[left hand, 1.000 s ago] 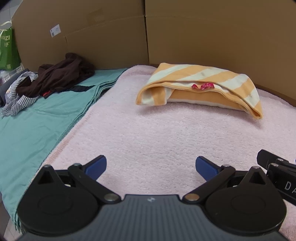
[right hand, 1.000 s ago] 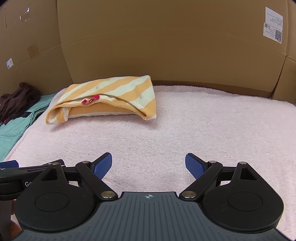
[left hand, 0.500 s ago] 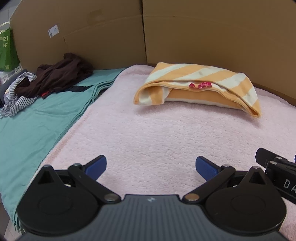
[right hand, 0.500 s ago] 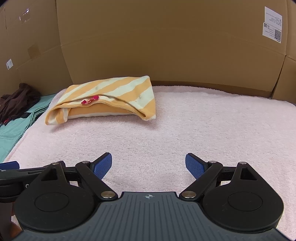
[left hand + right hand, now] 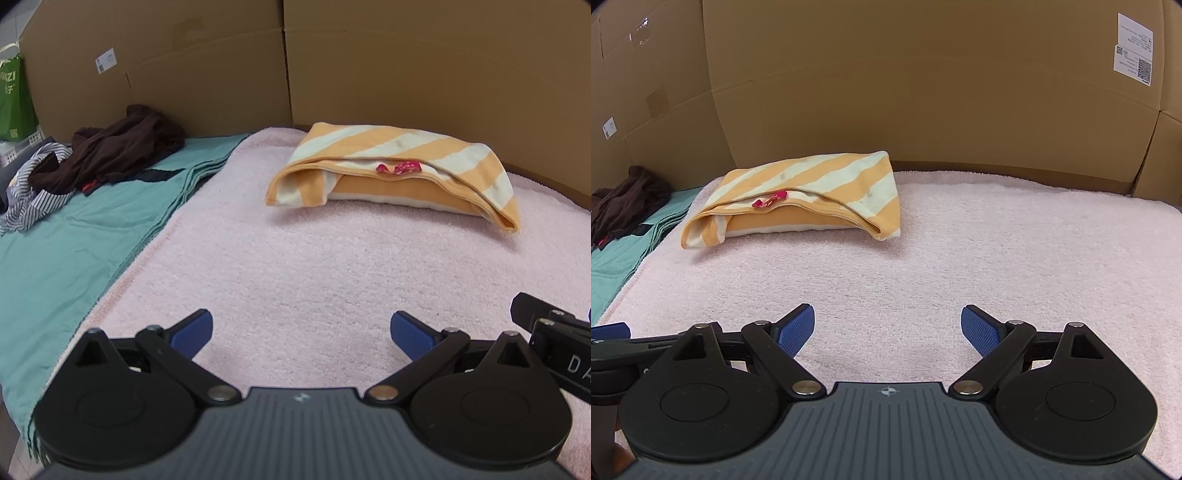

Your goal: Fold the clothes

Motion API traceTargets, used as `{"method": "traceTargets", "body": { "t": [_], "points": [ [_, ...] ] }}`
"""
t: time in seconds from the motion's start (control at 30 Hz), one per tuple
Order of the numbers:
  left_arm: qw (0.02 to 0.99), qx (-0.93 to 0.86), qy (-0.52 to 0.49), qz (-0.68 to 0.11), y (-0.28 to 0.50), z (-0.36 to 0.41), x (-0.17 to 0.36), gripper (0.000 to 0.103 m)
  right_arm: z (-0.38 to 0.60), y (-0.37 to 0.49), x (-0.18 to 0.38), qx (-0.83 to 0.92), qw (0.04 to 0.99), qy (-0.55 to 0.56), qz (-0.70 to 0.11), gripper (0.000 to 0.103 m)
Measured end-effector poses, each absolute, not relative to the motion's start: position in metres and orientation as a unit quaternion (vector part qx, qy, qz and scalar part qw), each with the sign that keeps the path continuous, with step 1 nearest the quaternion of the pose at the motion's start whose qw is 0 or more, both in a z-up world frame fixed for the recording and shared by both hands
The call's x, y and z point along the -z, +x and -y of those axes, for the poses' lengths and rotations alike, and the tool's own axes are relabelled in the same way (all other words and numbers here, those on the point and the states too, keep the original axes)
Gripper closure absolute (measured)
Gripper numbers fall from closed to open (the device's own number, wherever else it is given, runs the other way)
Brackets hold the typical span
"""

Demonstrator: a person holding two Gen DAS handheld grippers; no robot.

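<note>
A folded orange-and-cream striped garment (image 5: 399, 173) (image 5: 801, 195) with a small pink tag lies at the far side of the pink towel (image 5: 314, 266) (image 5: 942, 251). My left gripper (image 5: 301, 328) hovers open over the towel's near part, well short of the garment, with nothing between its blue pads. My right gripper (image 5: 888, 325) is open too, with bare towel between its fingers, and the garment lies ahead to its left. Part of the right gripper's black body (image 5: 554, 332) shows at the right edge of the left wrist view.
A teal cloth (image 5: 74, 229) lies left of the towel, with a dark brown garment (image 5: 122, 147) and a striped shirt (image 5: 33, 188) heaped on its far end. Cardboard walls (image 5: 905, 92) close off the back. A green bag (image 5: 13, 99) stands far left.
</note>
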State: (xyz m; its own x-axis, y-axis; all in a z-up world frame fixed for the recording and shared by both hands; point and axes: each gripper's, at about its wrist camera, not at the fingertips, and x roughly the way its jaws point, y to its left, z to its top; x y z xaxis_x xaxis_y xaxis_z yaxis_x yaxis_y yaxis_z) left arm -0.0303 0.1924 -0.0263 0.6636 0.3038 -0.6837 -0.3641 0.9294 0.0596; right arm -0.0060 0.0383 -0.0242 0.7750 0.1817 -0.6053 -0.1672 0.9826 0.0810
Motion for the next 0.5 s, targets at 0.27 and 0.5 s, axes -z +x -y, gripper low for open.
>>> {"method": "traceTargets", "body": {
  "t": [0.27,0.5],
  "points": [
    [0.911,-0.184,-0.041,-0.367,-0.0304,-0.1924,0.0258,0.000,-0.0376,-0.0065,0.0246,-0.095,0.942,0.010,-0.322,0.014],
    [0.912,-0.184,-0.041,-0.365,-0.0317,-0.1923,0.0251,0.001,-0.0384,-0.0066,0.0239,-0.095,0.942,0.008,-0.322,0.014]
  ]
}}
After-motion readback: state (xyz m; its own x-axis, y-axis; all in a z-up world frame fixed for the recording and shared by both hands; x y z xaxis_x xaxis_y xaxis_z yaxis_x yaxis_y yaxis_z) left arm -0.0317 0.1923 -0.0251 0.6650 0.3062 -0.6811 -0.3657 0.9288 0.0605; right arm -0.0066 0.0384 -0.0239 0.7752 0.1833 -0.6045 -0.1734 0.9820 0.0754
